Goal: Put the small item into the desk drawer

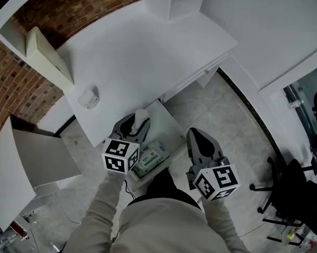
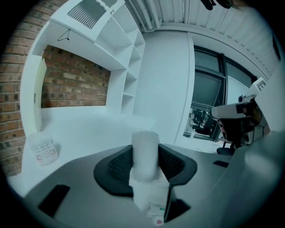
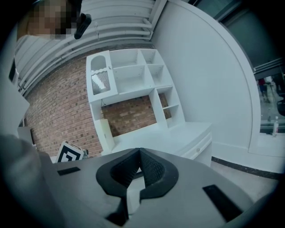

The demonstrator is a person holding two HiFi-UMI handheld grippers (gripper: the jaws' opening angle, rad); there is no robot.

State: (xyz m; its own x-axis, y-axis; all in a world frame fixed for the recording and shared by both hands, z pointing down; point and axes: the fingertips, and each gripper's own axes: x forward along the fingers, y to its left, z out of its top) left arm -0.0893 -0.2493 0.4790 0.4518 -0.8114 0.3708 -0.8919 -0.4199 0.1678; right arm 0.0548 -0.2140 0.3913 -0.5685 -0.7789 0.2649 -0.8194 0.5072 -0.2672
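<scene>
My left gripper [image 1: 138, 121] is shut on a small white cylinder [image 1: 141, 115], held upright above the open desk drawer [image 1: 168, 120]. In the left gripper view the cylinder [image 2: 144, 153] stands between the two black pads and reaches past their tips. Inside the drawer lies a green-and-white packet [image 1: 150, 157], partly hidden by the left gripper. My right gripper [image 1: 201, 140] hangs over the floor just right of the drawer. Its jaws [image 3: 139, 161] are shut, with nothing between them.
The white desk [image 1: 152, 48] carries a small white jar [image 1: 89, 98] near its front left and a cream box [image 1: 45, 55] against the brick wall. A white cabinet door [image 1: 14, 162] stands open at the left. A black office chair [image 1: 291, 185] is at the right.
</scene>
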